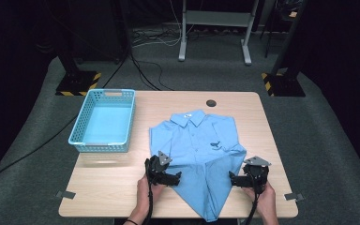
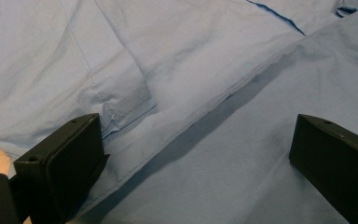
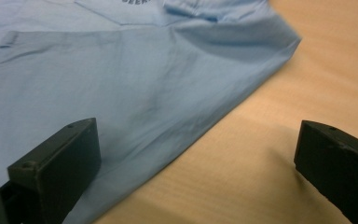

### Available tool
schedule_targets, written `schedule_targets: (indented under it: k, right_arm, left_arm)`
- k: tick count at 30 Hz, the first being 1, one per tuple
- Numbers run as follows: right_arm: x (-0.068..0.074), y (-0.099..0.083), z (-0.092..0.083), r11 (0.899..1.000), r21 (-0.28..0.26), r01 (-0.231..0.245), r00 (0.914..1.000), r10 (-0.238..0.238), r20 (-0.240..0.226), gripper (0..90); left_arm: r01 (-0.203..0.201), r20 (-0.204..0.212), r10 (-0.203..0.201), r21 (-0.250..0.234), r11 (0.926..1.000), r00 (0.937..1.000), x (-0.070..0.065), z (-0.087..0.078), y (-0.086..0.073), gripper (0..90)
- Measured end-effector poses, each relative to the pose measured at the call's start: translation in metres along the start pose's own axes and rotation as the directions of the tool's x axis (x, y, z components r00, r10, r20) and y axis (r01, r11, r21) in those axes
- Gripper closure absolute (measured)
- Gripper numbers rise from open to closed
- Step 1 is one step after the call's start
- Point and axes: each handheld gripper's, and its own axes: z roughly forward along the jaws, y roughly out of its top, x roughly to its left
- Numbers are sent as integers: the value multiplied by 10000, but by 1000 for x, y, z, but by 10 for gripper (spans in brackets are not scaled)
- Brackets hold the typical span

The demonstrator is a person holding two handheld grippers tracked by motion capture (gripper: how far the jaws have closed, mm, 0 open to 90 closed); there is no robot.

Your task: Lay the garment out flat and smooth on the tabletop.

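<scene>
A light blue short-sleeved cotton shirt [image 1: 197, 145] lies partly folded, collar away from the person, on the pale wooden tabletop [image 1: 112, 187], right of a light blue plastic basket [image 1: 104, 121]. The left gripper [image 1: 177, 177] sits at its left edge, the right gripper [image 1: 232, 178] at its right fold; both jaws stand released, grasping nothing.

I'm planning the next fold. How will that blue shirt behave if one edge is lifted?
The shirt is probably floppy: it lies in soft creases and folds on the table, so a lifted edge should drape. It looks thin and light. Both open tongs, left and right, may drag it when pushing.
</scene>
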Motion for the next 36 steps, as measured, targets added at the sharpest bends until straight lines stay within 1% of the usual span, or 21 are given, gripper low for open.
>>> schedule_targets:
  k: [1, 2, 3, 4, 5, 6, 7, 8, 9, 10, 13, 14, 15, 16, 19, 20, 23, 29, 32, 35, 36]
  right_arm:
    - [0, 0, 0, 10000, 0, 0, 10000, 0, 0, 0]
    - [3, 3, -1, 9994, 51, 348, 9990, -350, 284, 0]
    - [3, 3, -1, 9994, 51, 348, 9990, -350, 284, 0]
    - [6, 8, 0, 9979, 339, 554, 9976, -567, 385, 0]
    - [6, 8, 0, 9979, 339, 554, 9976, -567, 385, 0]
    - [7, 15, 2, 9988, 335, 354, 9993, -352, -87, 0]
    - [7, 15, 2, 9988, 335, 354, 9993, -352, -87, 0]
    - [9, 23, 7, 9994, 282, 206, 9981, -189, -582, 0]
    - [9, 23, 7, 9994, 282, 206, 9981, -189, -582, 0]
    - [13, 32, 15, 9986, 374, 385, 9987, -372, -363, 0]
    - [15, 38, 22, 9986, 387, 371, 9987, -357, -362, 0]
    - [18, 44, 31, 9967, 678, 437, 9985, -413, -363, 0]
    - [18, 44, 31, 9967, 678, 437, 9985, -413, -363, 0]
    - [19, 45, 36, 9959, 792, 431, 9983, -399, -420, 0]
    - [18, 43, 37, 9970, 711, 316, 9985, -283, -463, 0]
    - [18, 39, 36, 9986, 527, -1, 9992, 21, -395, 0]
    - [19, 33, 32, 9994, 336, -63, 9994, 75, -332, 0]
    - [24, 24, 24, 9995, 260, -177, 9996, 182, -198, 0]
    - [30, 17, 16, 9991, 243, -342, 9994, 343, -39, 2]
    - [34, 13, 12, 9989, 244, -396, 9992, 396, 3, 3]
    - [37, 10, 9, 9990, 233, -383, 9993, 383, 9, 4]
  left_arm:
    - [0, 0, 0, 0, 10000, 10000, 0, 0, 0, 26]
    - [-43, 27, 43, 11, 10000, 10000, 0, 0, 0, 26]
    - [-43, 27, 43, 11, 10000, 10000, 0, 0, 0, 25]
    - [-56, 43, 56, 6, 10000, 10000, 1, 1, 1, 25]
    - [-56, 43, 56, 6, 10000, 10000, 1, 1, 1, 24]
    - [-128, 68, 128, 21, 9999, 9999, 2, 1, 1, 24]
    - [-128, 68, 128, 21, 9999, 9999, 2, 1, 1, 24]
    - [-133, 113, 133, 12, 9999, 9998, 2, 2, 2, 24]
    - [-133, 113, 133, 12, 9999, 9998, 2, 2, 2, 24]
    - [-140, 125, 140, 12, 9999, 9998, 3, 2, 2, 24]
    - [-131, 115, 131, 1, 9999, 9998, 3, 2, 2, 24]
    - [-136, 116, 136, 4, 9999, 9998, 3, 2, 2, 24]
    - [-136, 116, 136, 4, 9999, 9998, 3, 2, 2, 24]
    - [-140, 107, 140, 6, 9999, 9998, 3, 2, 2, 23]
    - [-137, 105, 137, 4, 9999, 9999, 3, 2, 2, 23]
    - [-175, 103, 175, 11, 9998, 9998, 4, 3, 2, 22]
    - [-172, 77, 172, 22, 9998, 9998, 4, 3, 3, 21]
    - [-161, 77, 160, 15, 9999, 9998, 5, 3, 3, 21]
    - [-189, 70, 189, 17, 9998, 9998, 5, 2, 2, 22]
    - [-169, 61, 169, 10, 9999, 9998, 6, 2, 2, 21]
    - [-150, 40, 150, 16, 9999, 9999, 6, 1, 1, 22]
